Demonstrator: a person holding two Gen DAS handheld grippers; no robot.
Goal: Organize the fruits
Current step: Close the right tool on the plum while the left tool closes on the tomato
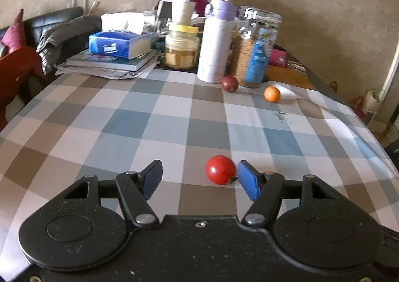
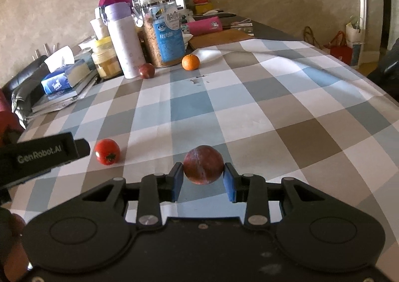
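Gripping the plum [image 2: 203, 164] with my right gripper [image 2: 203, 178] for sorting; left gripper [image 1: 199, 177] spread beside the tomato [image 1: 220, 169].

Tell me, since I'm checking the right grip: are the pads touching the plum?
Cannot tell. The right wrist view shows the plum between the right gripper pads, but any sliver of gap is unclear.

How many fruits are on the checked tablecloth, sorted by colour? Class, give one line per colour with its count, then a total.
Bright red: 1, the tomato
Dark red: 2, the plum by the white bottle and the plum between the right gripper's jaws
Orange: 1, the mandarin
Total: 4
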